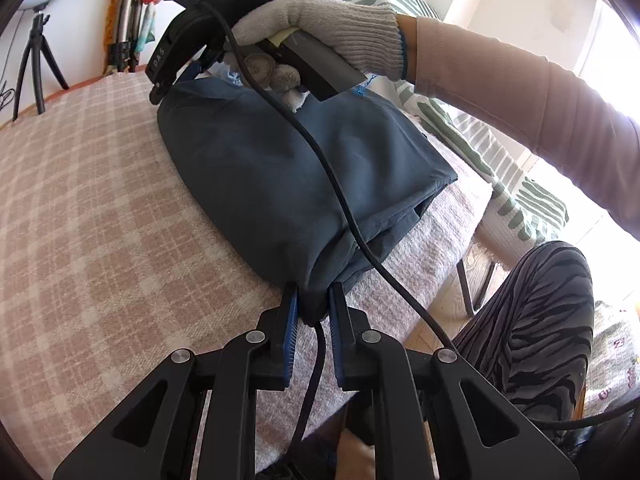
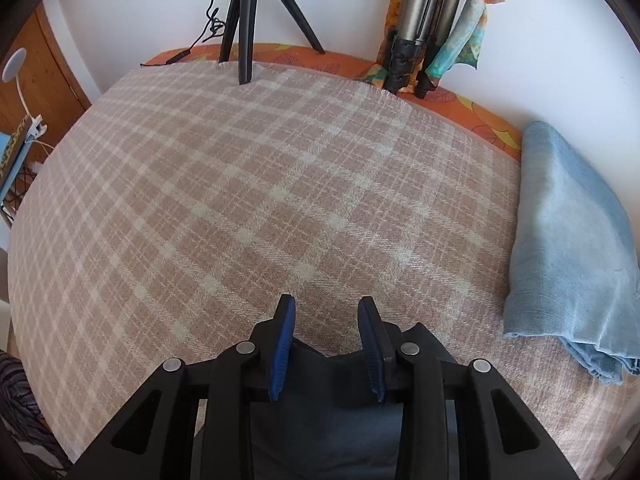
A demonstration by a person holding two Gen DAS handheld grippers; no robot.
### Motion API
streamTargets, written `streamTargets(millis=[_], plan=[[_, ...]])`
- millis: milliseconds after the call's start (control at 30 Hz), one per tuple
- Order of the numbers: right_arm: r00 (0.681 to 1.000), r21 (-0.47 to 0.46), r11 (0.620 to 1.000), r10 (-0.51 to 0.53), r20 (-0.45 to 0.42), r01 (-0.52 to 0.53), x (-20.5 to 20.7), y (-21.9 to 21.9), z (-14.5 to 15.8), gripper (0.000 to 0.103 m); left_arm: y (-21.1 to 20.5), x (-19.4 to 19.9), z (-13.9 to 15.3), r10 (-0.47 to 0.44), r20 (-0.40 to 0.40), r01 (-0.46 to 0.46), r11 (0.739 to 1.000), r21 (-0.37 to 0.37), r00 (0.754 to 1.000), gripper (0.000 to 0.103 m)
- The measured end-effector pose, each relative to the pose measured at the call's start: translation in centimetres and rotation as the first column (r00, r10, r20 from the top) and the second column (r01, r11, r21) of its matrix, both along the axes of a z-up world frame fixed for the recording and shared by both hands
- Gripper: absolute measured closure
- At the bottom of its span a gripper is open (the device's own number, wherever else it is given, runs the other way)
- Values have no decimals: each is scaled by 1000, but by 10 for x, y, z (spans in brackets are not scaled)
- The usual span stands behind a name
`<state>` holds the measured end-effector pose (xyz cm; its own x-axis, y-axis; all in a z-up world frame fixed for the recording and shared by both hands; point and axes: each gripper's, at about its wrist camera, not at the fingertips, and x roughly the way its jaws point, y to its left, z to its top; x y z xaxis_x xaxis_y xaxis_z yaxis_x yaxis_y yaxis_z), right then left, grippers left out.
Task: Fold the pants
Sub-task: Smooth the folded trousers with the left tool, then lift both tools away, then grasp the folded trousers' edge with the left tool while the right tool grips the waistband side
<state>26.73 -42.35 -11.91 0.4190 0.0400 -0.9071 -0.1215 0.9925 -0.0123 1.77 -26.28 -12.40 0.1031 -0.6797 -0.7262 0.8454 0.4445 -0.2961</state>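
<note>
Dark blue-grey pants (image 1: 280,176) lie folded in a thick bundle on the pink plaid blanket (image 1: 100,208). My left gripper (image 1: 313,300) is shut on the near end of the bundle, cloth bunched between its blue pads. My right gripper, held by a gloved hand (image 1: 320,28), sits at the far end of the pants (image 1: 160,88). In the right wrist view my right gripper (image 2: 326,308) has its jaws apart over the blanket, with the pants' edge (image 2: 328,400) low between the fingers, behind the tips.
A folded light blue garment (image 2: 568,248) lies at the blanket's right side. Tripods (image 2: 248,20) stand at the far wall. A black cable (image 1: 340,192) runs across the pants. The bed edge and my striped-trousered leg (image 1: 532,320) are at right.
</note>
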Motion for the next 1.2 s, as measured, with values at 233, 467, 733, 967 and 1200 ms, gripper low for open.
streamTargets(millis=[233, 467, 733, 967, 1200], plan=[[982, 113, 990, -104, 160, 87, -77, -40, 68, 62, 17, -17, 28, -42, 71, 46, 997, -64, 997, 88], [964, 236, 962, -187, 191, 140, -191, -68, 81, 56, -8, 7, 38, -22, 64, 28, 995, -95, 998, 88], [972, 203, 960, -213, 93, 191, -257, -72, 25, 59, -48, -5, 5, -102, 22, 103, 994, -27, 995, 88], [943, 251, 920, -326, 65, 301, -277, -118, 17, 56, -57, -26, 6, -174, 37, 174, 985, 16, 984, 85], [916, 292, 892, -388, 100, 346, -277, -146, 34, 16, -24, 28, 41, -2, -17, 2, 999, -40, 1000, 40]])
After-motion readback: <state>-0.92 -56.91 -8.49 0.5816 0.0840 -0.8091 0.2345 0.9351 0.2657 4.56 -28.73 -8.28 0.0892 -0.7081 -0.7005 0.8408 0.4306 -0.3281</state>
